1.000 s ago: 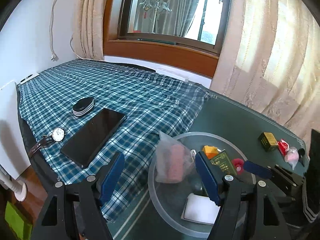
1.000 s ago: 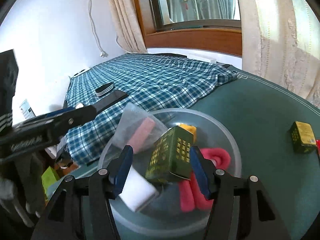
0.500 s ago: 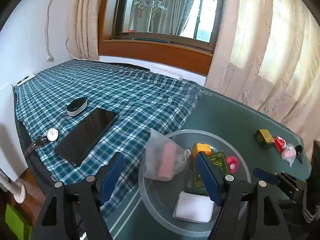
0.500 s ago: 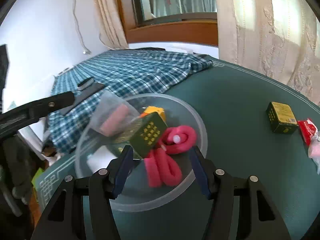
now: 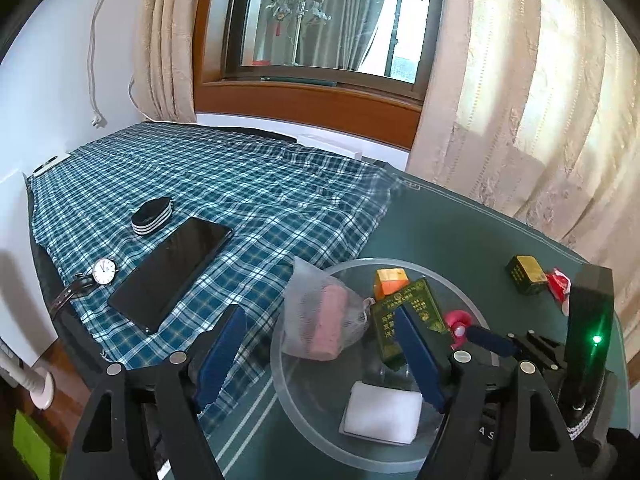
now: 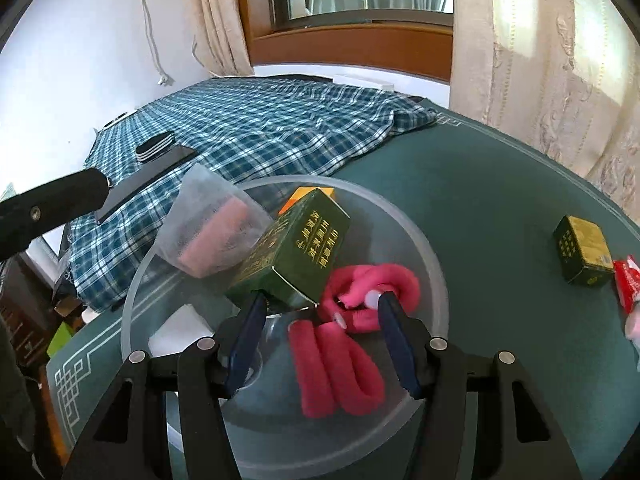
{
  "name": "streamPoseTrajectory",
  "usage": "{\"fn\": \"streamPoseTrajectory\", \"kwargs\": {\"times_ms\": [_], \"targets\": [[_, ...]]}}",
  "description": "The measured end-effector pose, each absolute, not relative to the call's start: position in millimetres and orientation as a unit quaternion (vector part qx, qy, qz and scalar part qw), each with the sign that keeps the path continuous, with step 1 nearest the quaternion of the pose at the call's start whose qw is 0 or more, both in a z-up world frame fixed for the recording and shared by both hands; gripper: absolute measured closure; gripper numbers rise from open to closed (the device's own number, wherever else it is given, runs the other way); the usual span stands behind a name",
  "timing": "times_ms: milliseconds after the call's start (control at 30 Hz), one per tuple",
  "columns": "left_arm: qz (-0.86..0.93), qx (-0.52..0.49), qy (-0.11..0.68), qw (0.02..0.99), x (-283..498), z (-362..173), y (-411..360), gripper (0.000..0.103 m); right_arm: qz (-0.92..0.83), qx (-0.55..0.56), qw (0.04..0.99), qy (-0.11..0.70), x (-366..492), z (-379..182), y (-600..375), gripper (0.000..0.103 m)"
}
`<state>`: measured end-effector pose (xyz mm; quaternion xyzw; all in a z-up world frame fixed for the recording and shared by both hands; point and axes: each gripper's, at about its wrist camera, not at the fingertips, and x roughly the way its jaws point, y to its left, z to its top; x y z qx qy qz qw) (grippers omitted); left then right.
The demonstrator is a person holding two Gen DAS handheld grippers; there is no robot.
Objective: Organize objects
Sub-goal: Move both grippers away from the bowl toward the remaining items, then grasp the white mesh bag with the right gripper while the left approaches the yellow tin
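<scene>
A clear round bowl (image 5: 280, 364) stands on the green table mat. It holds a mesh bag with a pink block (image 5: 324, 320), an orange box (image 5: 390, 282), a tilted dark green box (image 5: 404, 318), a white pad (image 5: 382, 406) and a pink roll (image 6: 352, 336). My left gripper (image 5: 320, 354) is open at the bowl's near left rim, holding nothing. My right gripper (image 6: 322, 320) is open over the bowl, just short of the green box (image 6: 296, 256) and the pink roll. A second green box (image 6: 582, 256) sits on the mat at the right.
A red packet (image 6: 626, 284) lies beside the second green box. On the blue checked cloth (image 5: 248, 200) at the left lie a black phone (image 5: 172, 272), a striped case (image 5: 152, 216) and a wristwatch (image 5: 102, 274). Curtains and a window stand behind.
The right gripper pulled back from the bowl, then came in close again; the green box now leans on the bowl's contents. The left gripper drew back a little from the bowl.
</scene>
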<state>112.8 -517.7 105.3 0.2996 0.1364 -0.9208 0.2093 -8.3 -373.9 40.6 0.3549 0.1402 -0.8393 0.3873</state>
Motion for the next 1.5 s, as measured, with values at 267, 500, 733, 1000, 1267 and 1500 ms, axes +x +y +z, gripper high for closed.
{"fn": "streamPoseTrajectory", "kwargs": {"times_ms": [267,500,733,1000,1267,1500], "targets": [[-0.925,0.303,0.125,0.193,102.9,106.7,-496.9,0.023,-0.847,0.342,0.394,0.099,-6.4,56.1,-335.7,0.044],[-0.929,0.311,0.109,0.167,87.1,108.0,-466.2,0.019,-0.862,0.346,0.364,0.065,-13.1,59.7,-288.0,0.043],[-0.934,0.317,0.101,0.126,65.8,109.7,-425.5,0.004,-0.885,0.358,0.297,0.019,-40.1,57.3,-215.8,0.04],[-0.937,0.331,0.081,0.083,35.5,106.7,-371.8,0.002,-0.908,0.358,0.215,-0.024,-70.0,52.0,-126.9,0.026],[-0.935,0.345,0.068,0.047,9.5,102.4,-329.2,0.001,-0.921,0.348,0.172,-0.029,-107.2,54.6,-76.9,0.025],[-0.932,0.355,0.055,0.035,-7.0,96.3,-308.4,0.001,-0.922,0.342,0.178,-0.02,-150.1,57.6,-84.3,0.019]]}}
